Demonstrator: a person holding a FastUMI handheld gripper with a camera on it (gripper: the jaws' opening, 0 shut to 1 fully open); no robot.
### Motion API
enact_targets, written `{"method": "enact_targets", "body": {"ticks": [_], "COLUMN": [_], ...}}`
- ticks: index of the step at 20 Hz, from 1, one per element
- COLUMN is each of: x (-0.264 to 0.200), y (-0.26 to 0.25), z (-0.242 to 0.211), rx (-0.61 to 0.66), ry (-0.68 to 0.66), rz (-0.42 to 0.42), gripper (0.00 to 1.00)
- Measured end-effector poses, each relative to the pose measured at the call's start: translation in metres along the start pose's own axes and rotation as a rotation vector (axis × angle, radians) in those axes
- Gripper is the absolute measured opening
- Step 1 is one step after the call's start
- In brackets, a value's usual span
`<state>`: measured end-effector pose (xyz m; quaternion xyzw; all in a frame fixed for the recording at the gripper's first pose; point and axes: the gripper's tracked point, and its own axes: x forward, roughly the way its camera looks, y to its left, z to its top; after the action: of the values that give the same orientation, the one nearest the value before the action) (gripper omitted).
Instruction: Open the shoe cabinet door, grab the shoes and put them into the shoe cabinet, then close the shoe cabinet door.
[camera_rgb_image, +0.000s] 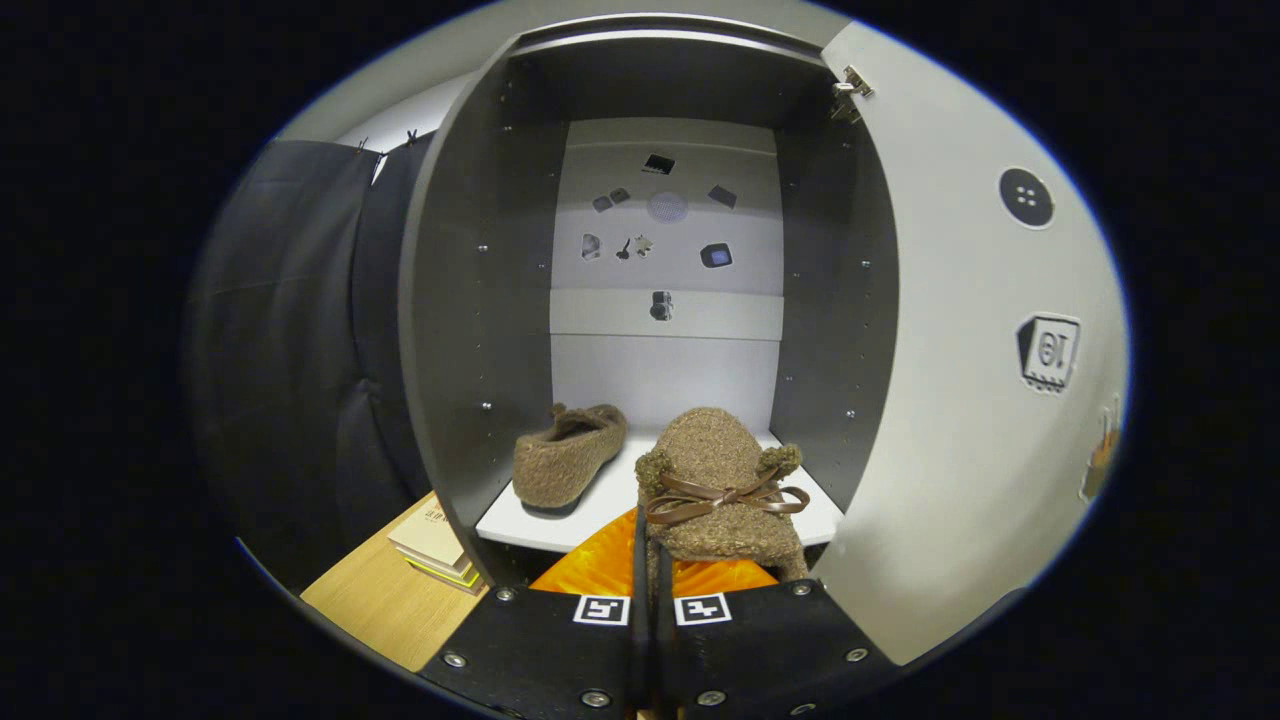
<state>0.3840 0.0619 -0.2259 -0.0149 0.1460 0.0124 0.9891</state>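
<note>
The shoe cabinet (470, 300) stands open straight ahead, its door (960, 400) swung out to the right. One fuzzy brown slipper (568, 455) lies on the white bottom shelf (610, 500), at the left, tilted on its side. My gripper (650, 560) is shut on the second brown slipper (720, 470), which has a ribbon bow; its edge is pinched between the fingers. This slipper hangs over the shelf's front right part, toe pointing into the cabinet.
Several small stickers dot the cabinet's white back panel (665, 230). A stack of books (435, 545) lies on the wooden surface (385, 600) left of the cabinet. Black cloth hangs at the left. An orange thing (600, 565) shows just below the shelf edge.
</note>
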Motion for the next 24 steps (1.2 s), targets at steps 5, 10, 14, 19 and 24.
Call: {"method": "enact_targets", "body": {"ticks": [5,10,14,19,24], "x": [0.073,0.135,0.169,0.204,0.206], "y": [-0.014,-0.023,-0.026,-0.026,-0.027], "z": [0.017,0.026,0.022,0.012,0.007], "rx": [-0.004,0.020,0.030,0.035,0.047], "ry": [0.000,-0.006,0.002,0.025,0.043], "rz": [0.010,0.040,0.062,0.064,0.076], "gripper": [0.02,0.02,0.02,0.03,0.14]}}
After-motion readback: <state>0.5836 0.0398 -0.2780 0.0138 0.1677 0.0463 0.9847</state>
